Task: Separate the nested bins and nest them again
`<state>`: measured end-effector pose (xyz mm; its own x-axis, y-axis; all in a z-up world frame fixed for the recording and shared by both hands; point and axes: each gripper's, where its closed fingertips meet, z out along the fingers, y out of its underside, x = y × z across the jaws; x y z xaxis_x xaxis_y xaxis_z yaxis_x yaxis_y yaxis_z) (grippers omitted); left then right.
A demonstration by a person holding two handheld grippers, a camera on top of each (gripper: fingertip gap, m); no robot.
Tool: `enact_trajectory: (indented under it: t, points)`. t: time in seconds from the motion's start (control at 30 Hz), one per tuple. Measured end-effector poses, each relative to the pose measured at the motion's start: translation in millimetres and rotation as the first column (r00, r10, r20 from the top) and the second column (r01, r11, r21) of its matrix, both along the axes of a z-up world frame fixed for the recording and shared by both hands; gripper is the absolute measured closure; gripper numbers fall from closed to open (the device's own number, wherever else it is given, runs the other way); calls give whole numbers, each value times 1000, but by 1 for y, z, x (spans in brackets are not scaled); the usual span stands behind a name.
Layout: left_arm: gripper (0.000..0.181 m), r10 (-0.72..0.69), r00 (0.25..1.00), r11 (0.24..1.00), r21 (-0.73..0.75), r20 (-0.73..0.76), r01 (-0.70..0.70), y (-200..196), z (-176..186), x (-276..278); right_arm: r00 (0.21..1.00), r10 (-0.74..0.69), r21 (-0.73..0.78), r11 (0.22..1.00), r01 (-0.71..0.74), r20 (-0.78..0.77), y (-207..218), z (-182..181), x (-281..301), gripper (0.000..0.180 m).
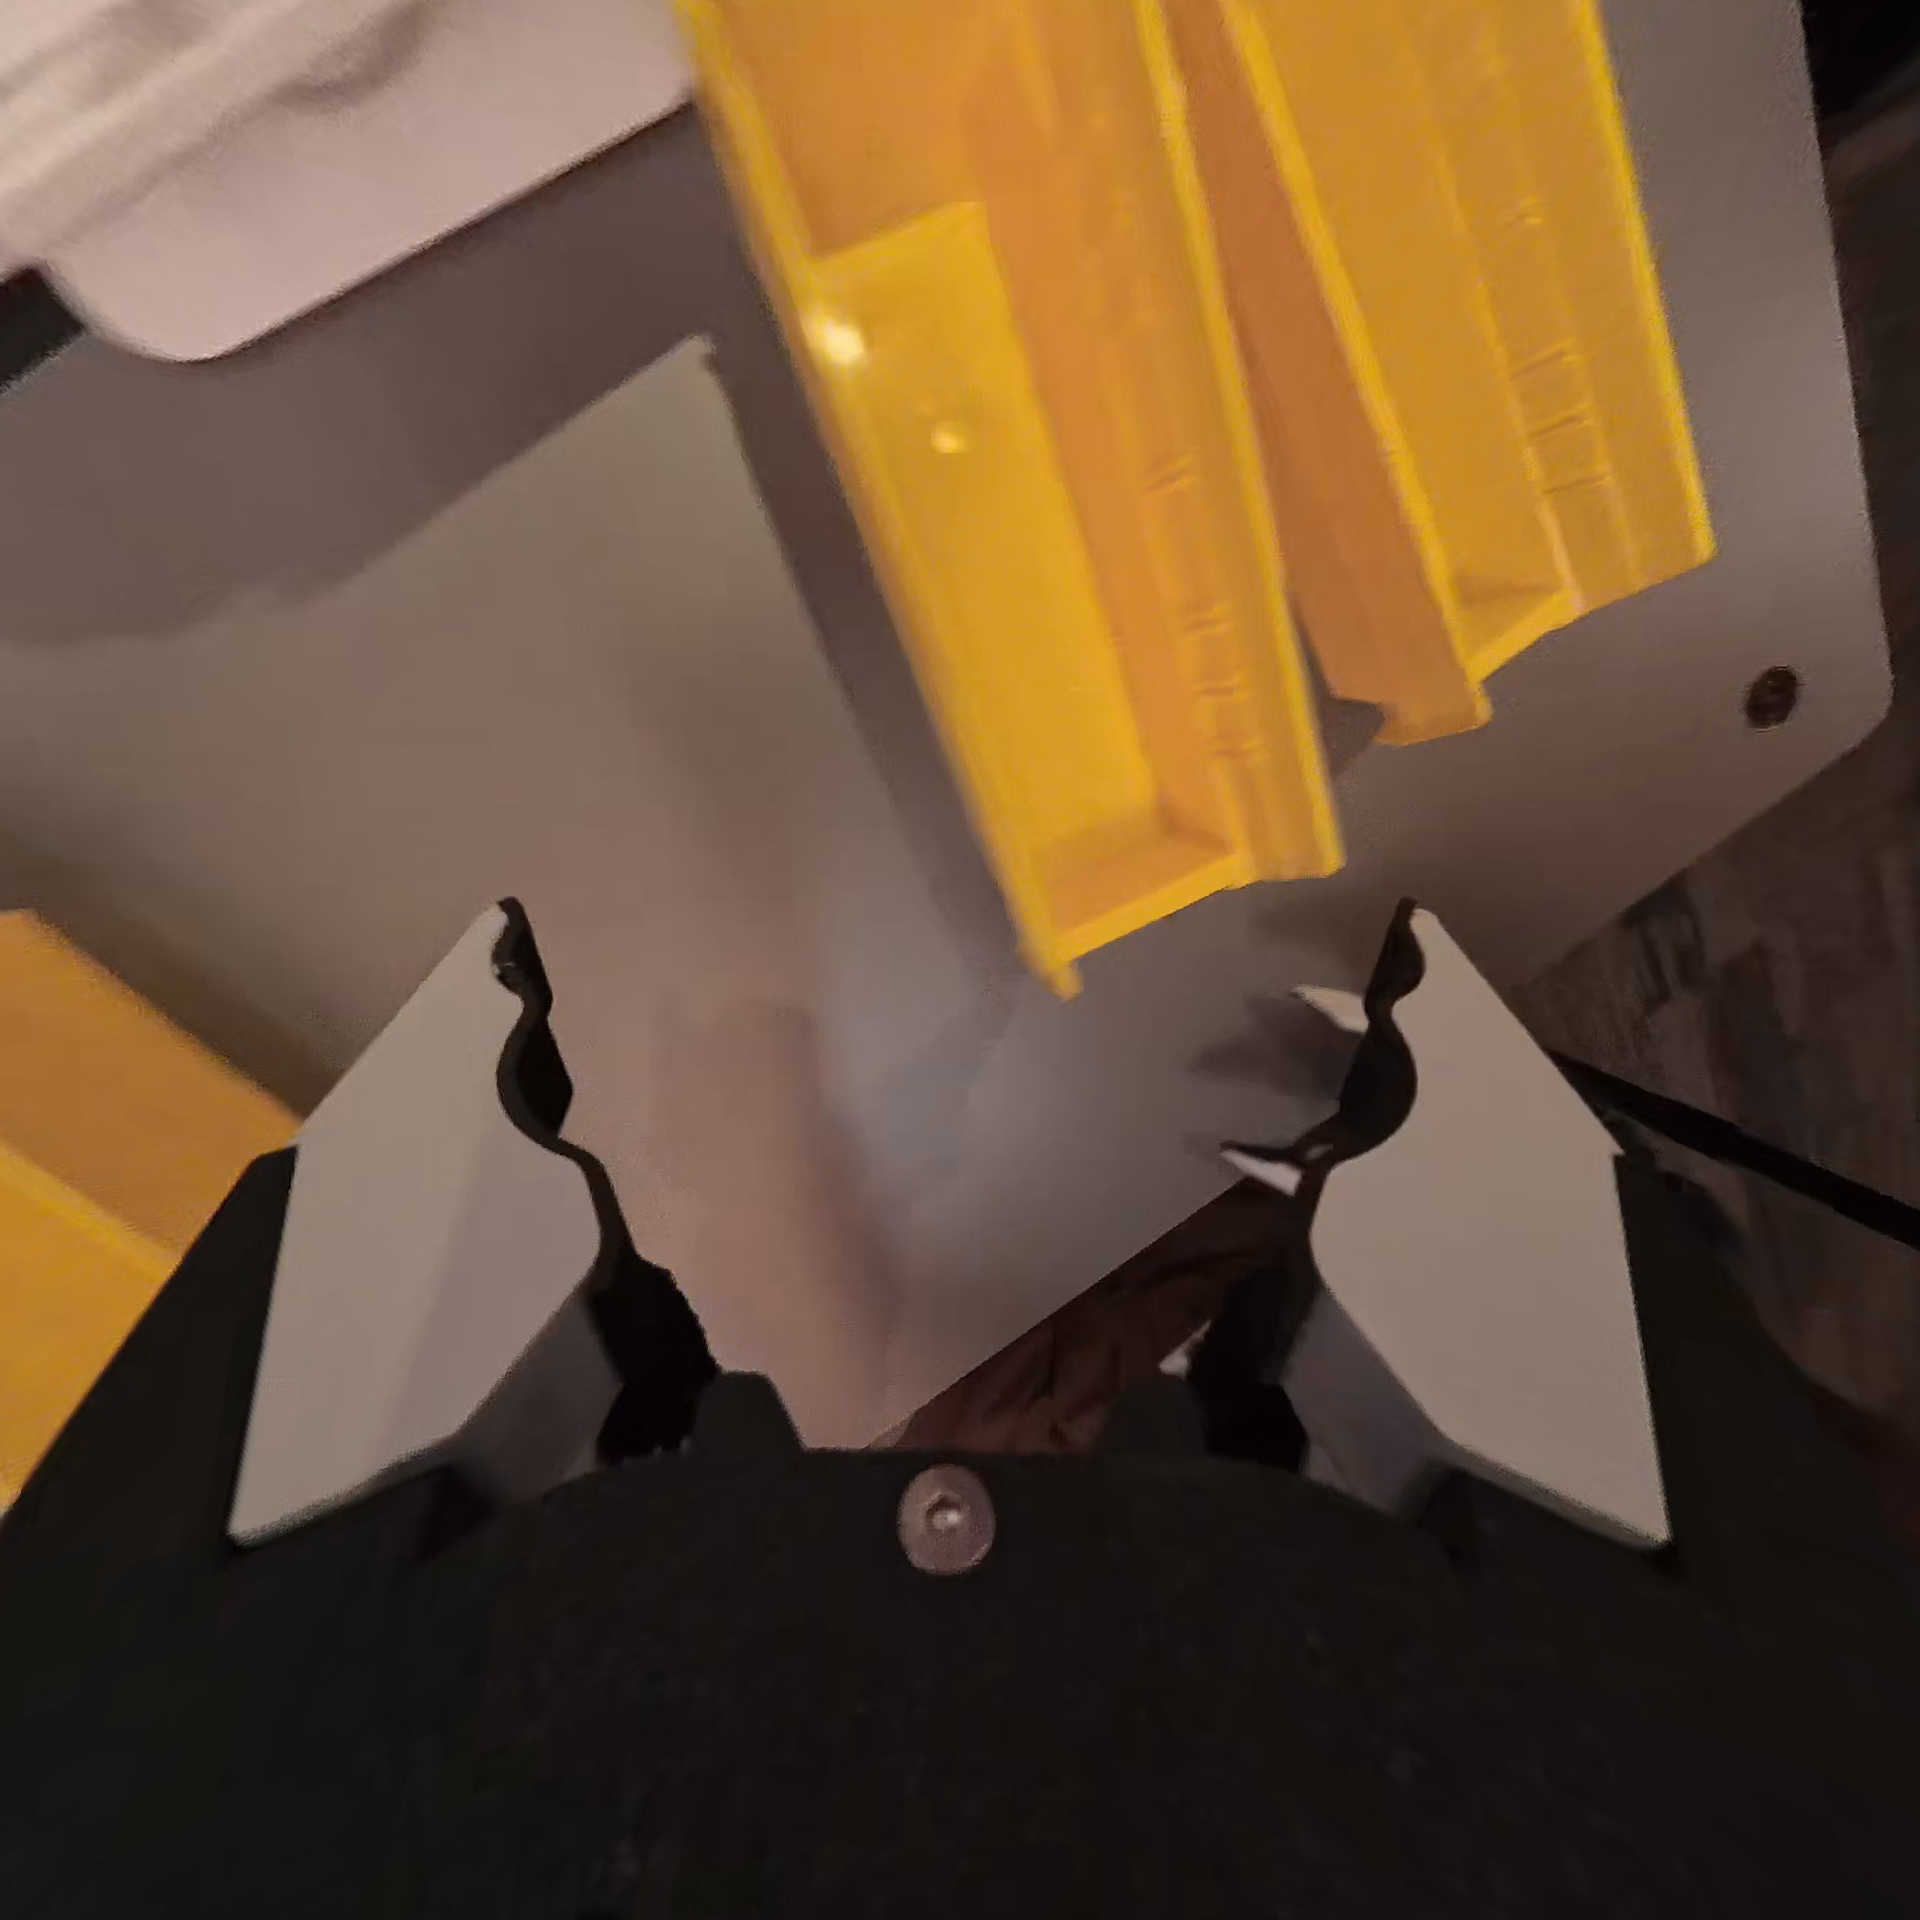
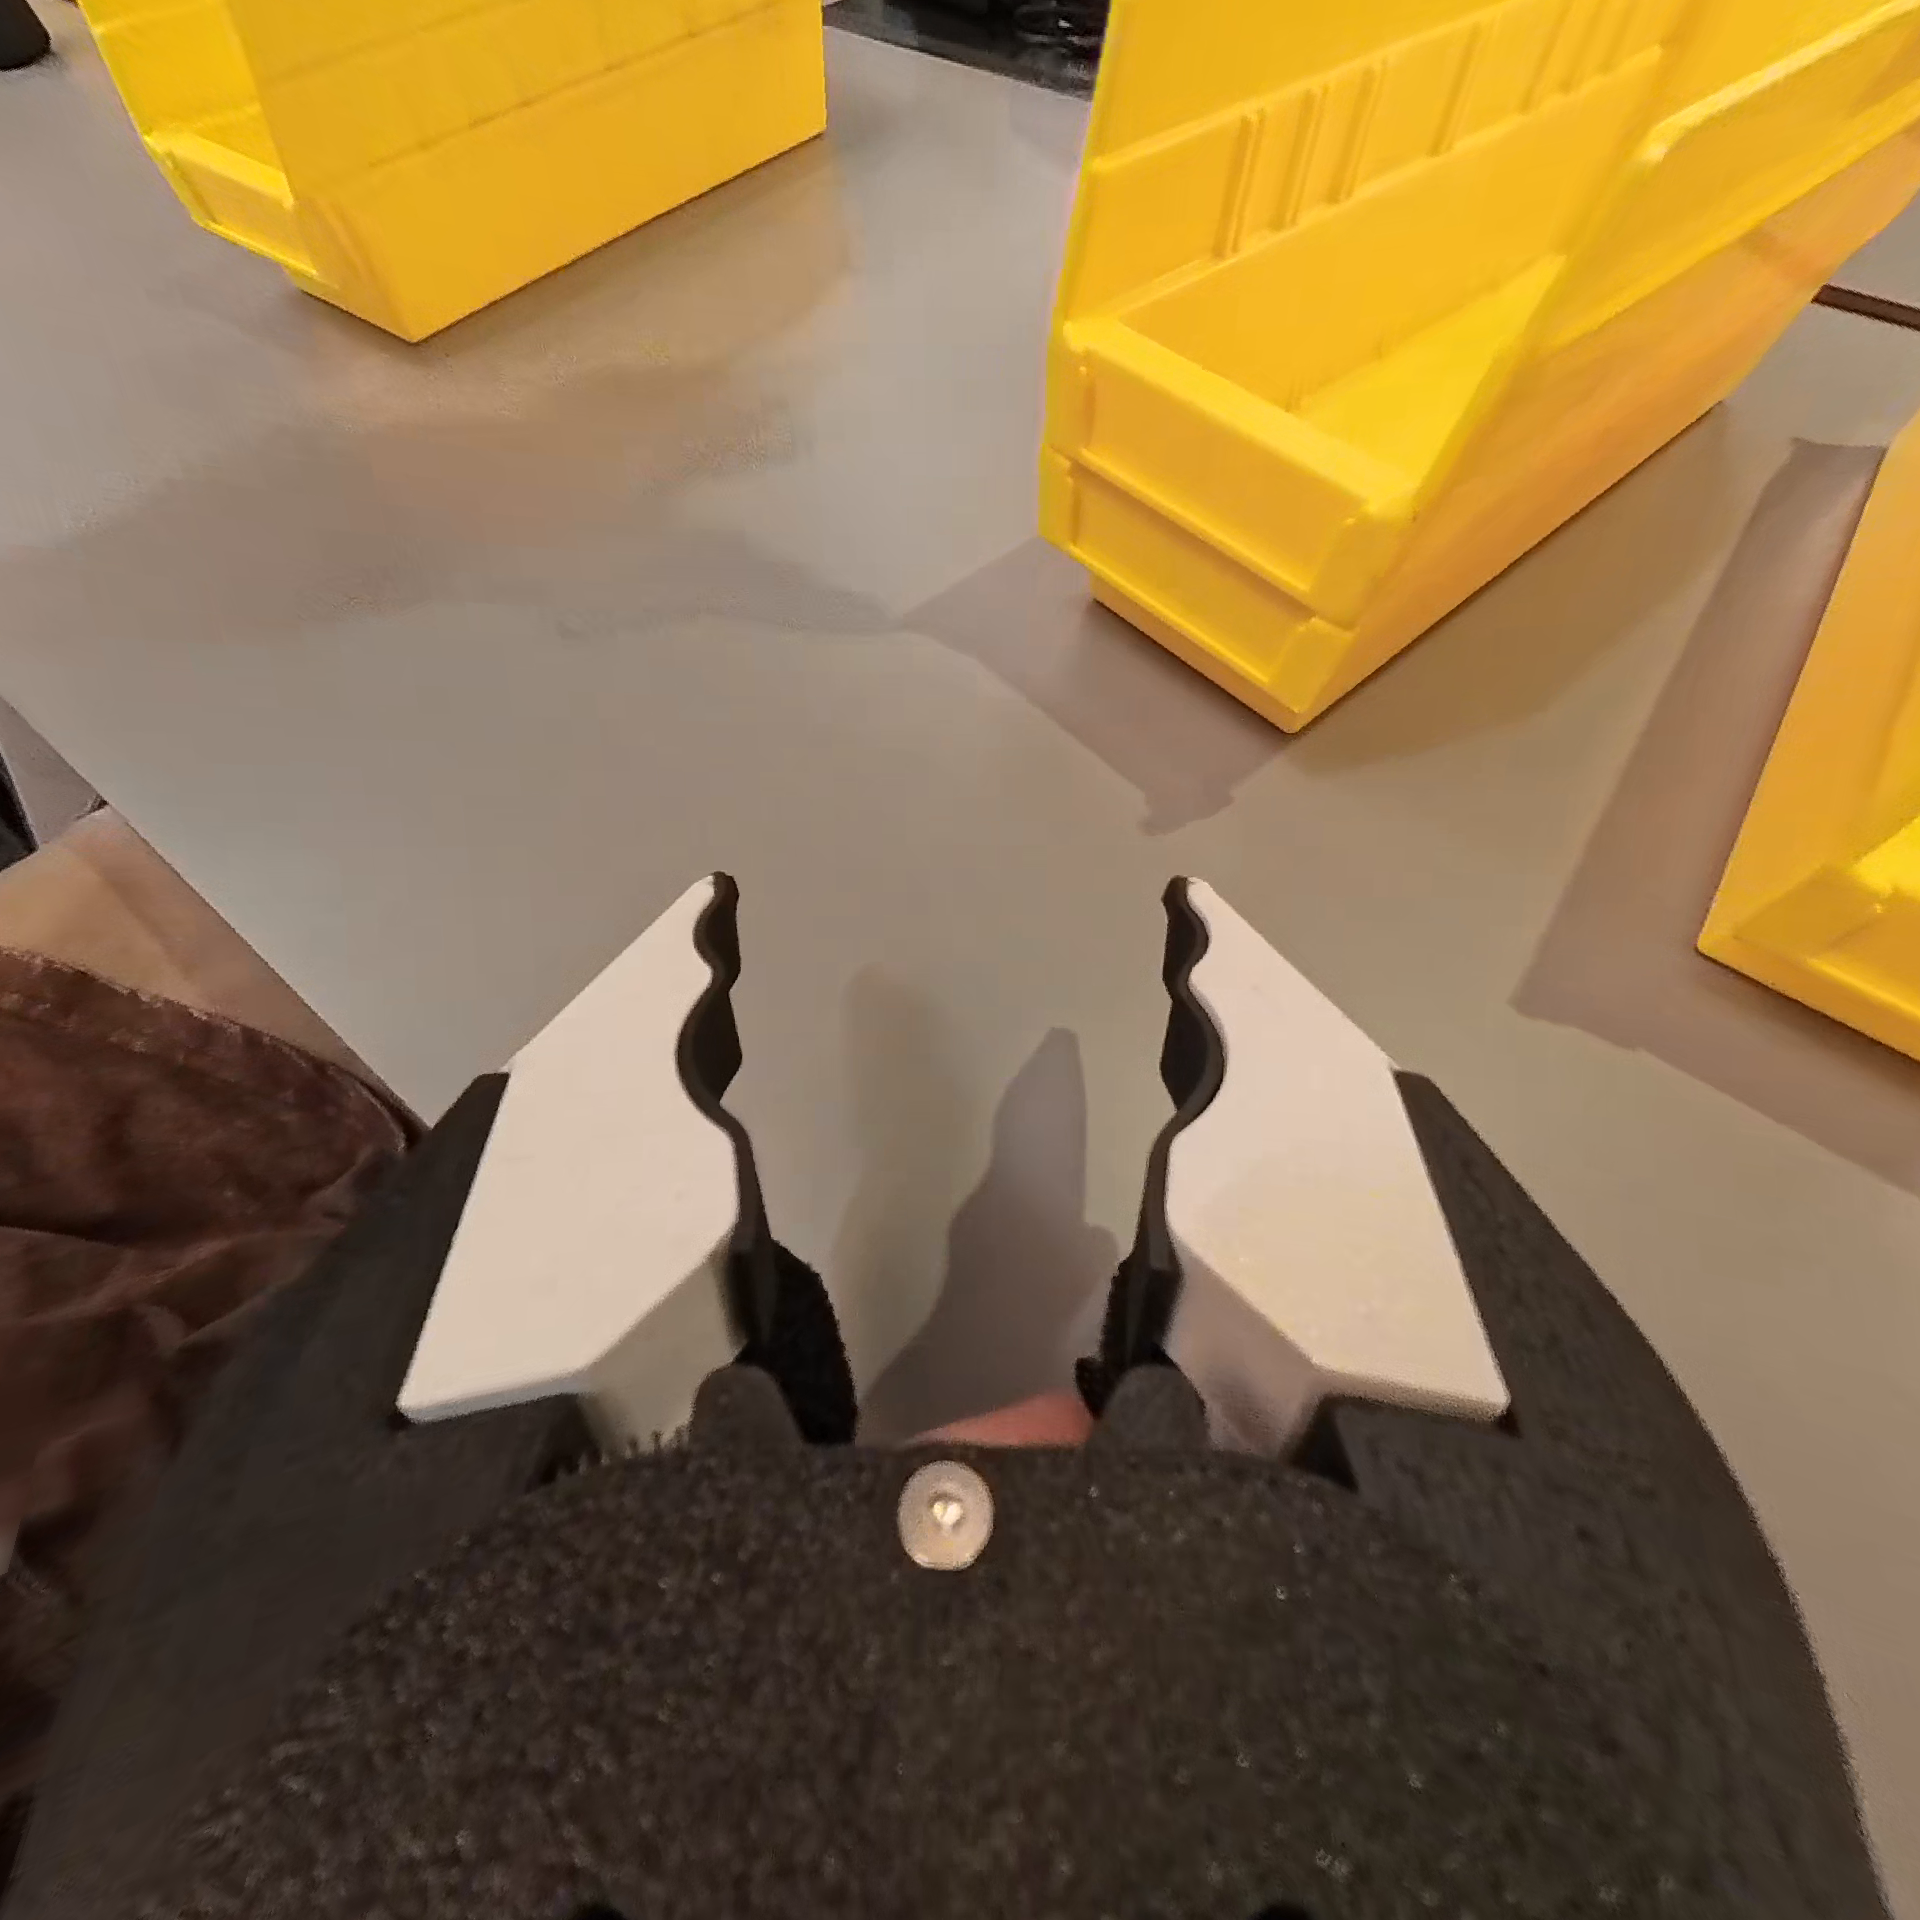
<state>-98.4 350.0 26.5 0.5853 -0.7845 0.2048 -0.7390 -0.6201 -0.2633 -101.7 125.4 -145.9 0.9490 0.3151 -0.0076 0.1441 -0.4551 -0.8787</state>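
Both tongs empty. Left tongs [image 1: 956, 914]: jaws spread wide, nothing between them, hanging over the grey desk [image 1: 416, 727] near its edge; dark wood-look floor [image 1: 1766, 987] shows past the desk corner. Left view is motion-blurred.

Right tongs [image 2: 951, 894]: jaws apart, released, nothing gripped, hanging above bare desk [image 2: 520, 623] close to the near edge. Brown fuzzy fabric [image 2: 156, 1143] sits at the left of that view, off the desk edge.

Bins, right view:
- nested pair [image 2: 1351, 416] ahead and right of the tongs, one yellow bin seated inside another, two stacked front lips visible, standing upright on the desk
- single yellow bin [image 2: 499, 156] ahead-left, well apart from the pair
- another yellow bin [image 2: 1849, 831] cut off by the right frame edge, near the pair but not touching

Left view:
- two yellow bins side by side, near one [image 1: 1039, 520] just ahead of the tongs, far one [image 1: 1507, 364] beside it; whether they touch, cannot tell through the blur
- yellow bin corner [image 1: 94, 1143] at the left edge
- white cloth-like patch [image 1: 260, 156] top left, blurred.
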Motion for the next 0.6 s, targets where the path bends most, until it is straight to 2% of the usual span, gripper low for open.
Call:
enact_trajectory:
  t: [0.13, 0.17, 0.27, 0.33, 0.43, 0.6]
  points:
    - [31, -29, 992, 994, -105, -123, 16, -32, -55, 66, 1000, 14, -5, 1000, -14, 12, -2, -1, -3, 97]
    - [28, -26, 982, 995, -99, -185, 7, -32, -70, 74, 1000, 13, -11, 1000, -13, 18, -3, -3, -3, 97]
    - [25, 34, 939, 999, 40, -342, -21, -7, -96, 84, 1000, 5, -33, 999, -4, 29, -9, -7, 0, 97]
    - [24, 61, 912, 996, 80, -406, -30, 2, -103, 88, 999, -1, -50, 999, 3, 41, -13, -11, 3, 97]
    - [26, 87, 902, 995, 76, -423, -60, 6, -105, 95, 999, -11, -58, 998, 14, 50, -19, -13, 7, 97]
    - [38, 145, 913, 989, 18, -382, -149, 14, -103, 94, 999, -22, -71, 997, 24, 32, -26, -15, 11, 98]
